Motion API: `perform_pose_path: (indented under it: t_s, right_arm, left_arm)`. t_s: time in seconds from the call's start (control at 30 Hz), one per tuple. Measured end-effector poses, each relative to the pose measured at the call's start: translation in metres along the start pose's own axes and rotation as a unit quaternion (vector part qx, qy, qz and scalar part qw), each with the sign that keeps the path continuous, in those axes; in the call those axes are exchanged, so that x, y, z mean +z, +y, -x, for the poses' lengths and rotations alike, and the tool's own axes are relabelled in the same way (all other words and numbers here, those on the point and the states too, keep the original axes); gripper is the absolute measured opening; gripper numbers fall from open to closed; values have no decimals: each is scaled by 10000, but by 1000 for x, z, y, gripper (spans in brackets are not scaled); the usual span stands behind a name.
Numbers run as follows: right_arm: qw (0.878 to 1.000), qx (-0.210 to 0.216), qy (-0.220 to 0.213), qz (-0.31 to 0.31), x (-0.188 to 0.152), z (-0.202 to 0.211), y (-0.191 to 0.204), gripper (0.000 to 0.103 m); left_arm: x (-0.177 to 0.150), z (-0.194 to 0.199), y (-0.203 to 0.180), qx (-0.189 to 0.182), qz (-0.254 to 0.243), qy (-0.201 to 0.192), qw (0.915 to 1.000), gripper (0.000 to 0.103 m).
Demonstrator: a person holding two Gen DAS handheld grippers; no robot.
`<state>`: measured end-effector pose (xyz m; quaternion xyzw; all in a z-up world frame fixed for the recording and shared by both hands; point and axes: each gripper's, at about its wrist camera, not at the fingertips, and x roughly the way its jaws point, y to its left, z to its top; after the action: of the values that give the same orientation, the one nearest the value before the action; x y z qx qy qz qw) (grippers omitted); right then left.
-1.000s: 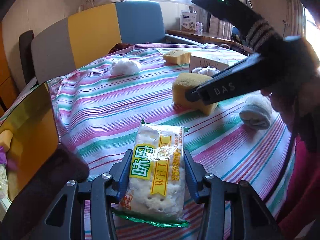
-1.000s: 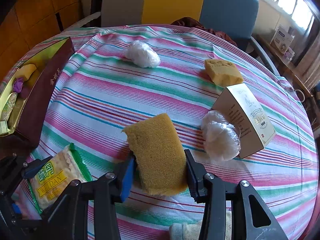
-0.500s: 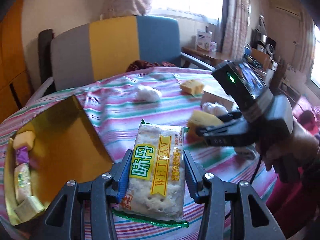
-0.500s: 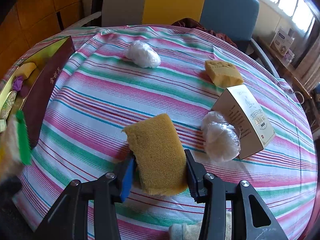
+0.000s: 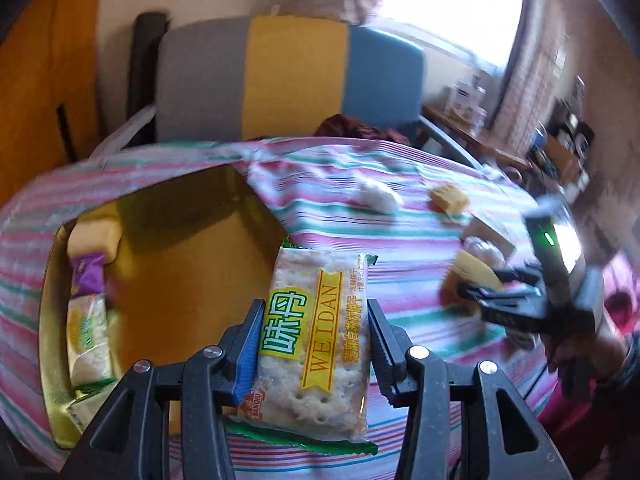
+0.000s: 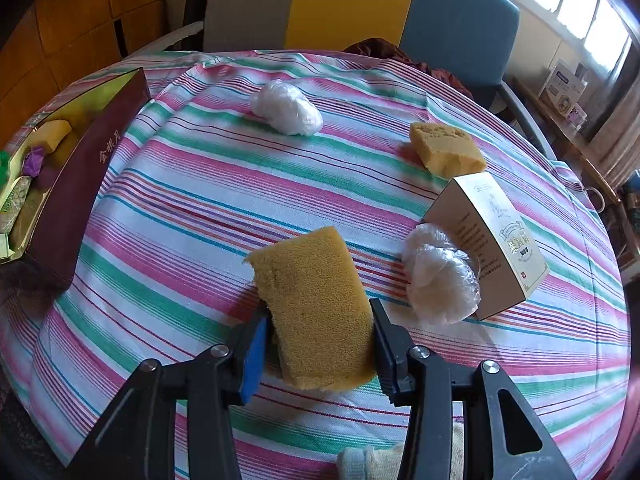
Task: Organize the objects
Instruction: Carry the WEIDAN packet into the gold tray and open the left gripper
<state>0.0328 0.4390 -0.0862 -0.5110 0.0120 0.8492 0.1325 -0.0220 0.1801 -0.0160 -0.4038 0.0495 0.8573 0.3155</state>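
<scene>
My left gripper is shut on a cracker packet with yellow and green print, held in the air by the right wall of an open gold-lined box. The box holds several snacks along its left side. My right gripper is shut on a yellow sponge low over the striped tablecloth. The right gripper and its sponge also show in the left wrist view. The box shows at the left edge of the right wrist view.
On the table lie a second yellow sponge, two crumpled plastic bags, a cream carton and a rolled cloth at the near edge. A grey, yellow and blue chair stands behind the table.
My left gripper has lifted the cracker packet off the cloth and swung left toward the open box. My right gripper and its sponge have stayed still.
</scene>
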Motion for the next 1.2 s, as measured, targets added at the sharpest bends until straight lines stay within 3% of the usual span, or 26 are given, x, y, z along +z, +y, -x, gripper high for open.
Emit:
perform_pose_path:
  t_s: [0.23, 0.4, 0.63, 0.77, 0.87, 0.97, 1.2]
  right_arm:
    - [10000, -26, 10, 29, 0, 0, 1, 47]
    - [10000, -26, 14, 15, 0, 0, 1, 47]
    - [10000, -23, 15, 3, 0, 0, 1, 47]
    - [10000, -18, 15, -7, 0, 0, 2, 47]
    - [10000, -17, 14, -7, 0, 0, 2, 47]
    - [10000, -18, 15, -5, 0, 0, 2, 47]
    - [10000, -31, 3, -8, 1, 0, 2, 47]
  left_arm:
    - [39, -26, 87, 418, 725, 230, 9962, 48]
    - [56, -75, 131, 654, 1071, 719, 9895, 48]
    - [79, -122, 168, 1205, 1171, 855, 9821, 48]
    - [84, -141, 187, 1529, 1358, 992, 9738, 51]
    - [85, -140, 196, 1580, 1552, 961, 9704, 58]
    - [85, -126, 194, 1541, 1554, 747, 9729, 59]
    - [72, -59, 163, 1552, 1029, 194, 9823, 60]
